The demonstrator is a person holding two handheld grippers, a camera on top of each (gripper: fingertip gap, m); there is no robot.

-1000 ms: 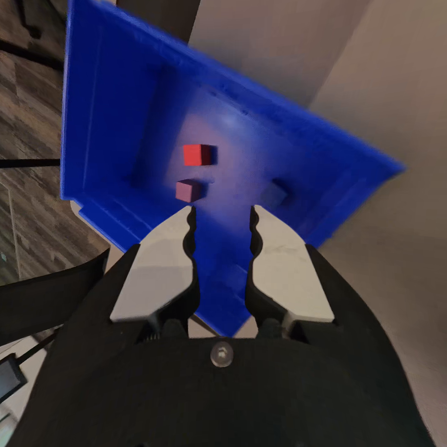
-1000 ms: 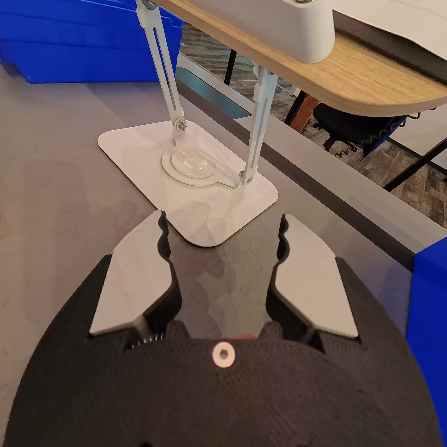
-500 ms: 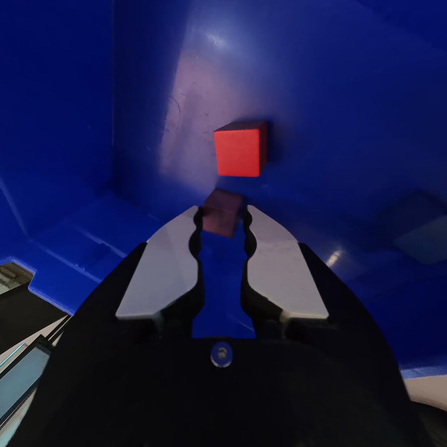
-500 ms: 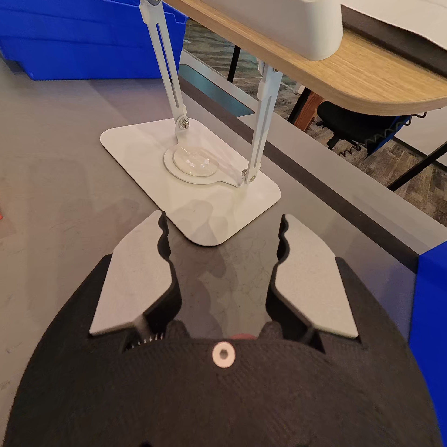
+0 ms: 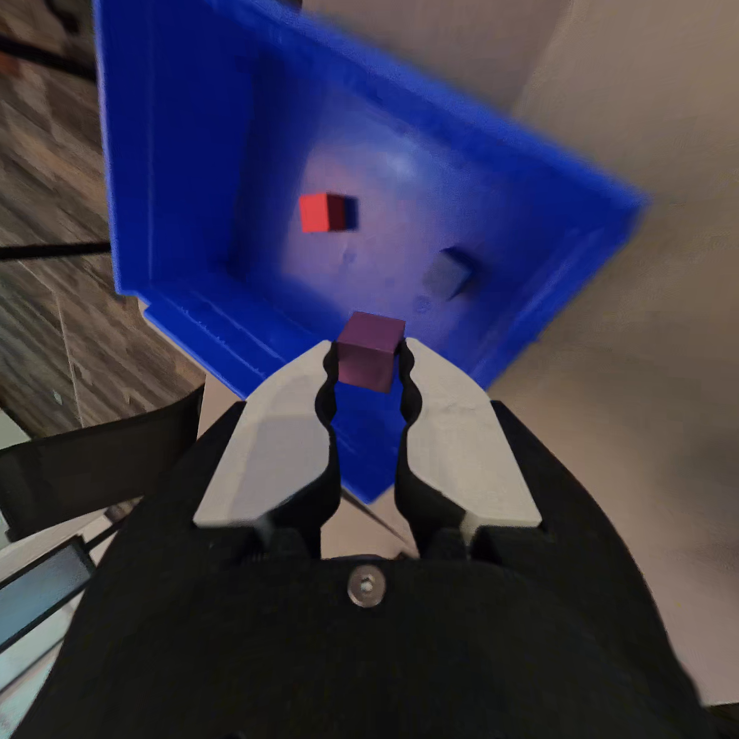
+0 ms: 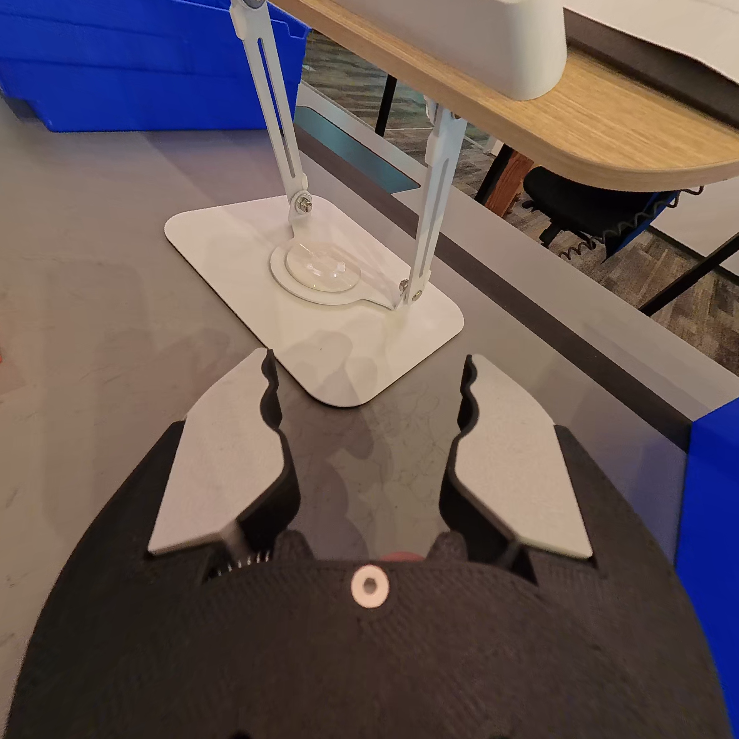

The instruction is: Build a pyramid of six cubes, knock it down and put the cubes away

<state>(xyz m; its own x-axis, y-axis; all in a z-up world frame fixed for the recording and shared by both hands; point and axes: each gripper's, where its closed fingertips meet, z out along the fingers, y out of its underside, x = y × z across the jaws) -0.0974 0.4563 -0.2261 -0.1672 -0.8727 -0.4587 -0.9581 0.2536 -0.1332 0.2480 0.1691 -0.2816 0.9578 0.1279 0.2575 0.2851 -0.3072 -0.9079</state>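
Small purple wooden cube [image 5: 366, 354] sat pinched in my left tongs [image 5: 367, 352] above the blue plastic bin [image 5: 168, 168]; best carried level, right tongs [image 6: 367, 374] gaping empty.

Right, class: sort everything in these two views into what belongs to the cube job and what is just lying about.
Belongs to the job:
- purple cube, clamped in the left gripper
- red cube
- grey cube
- blue bin
- right gripper, open

Lying about:
- white stand
- wooden desk
- black chair
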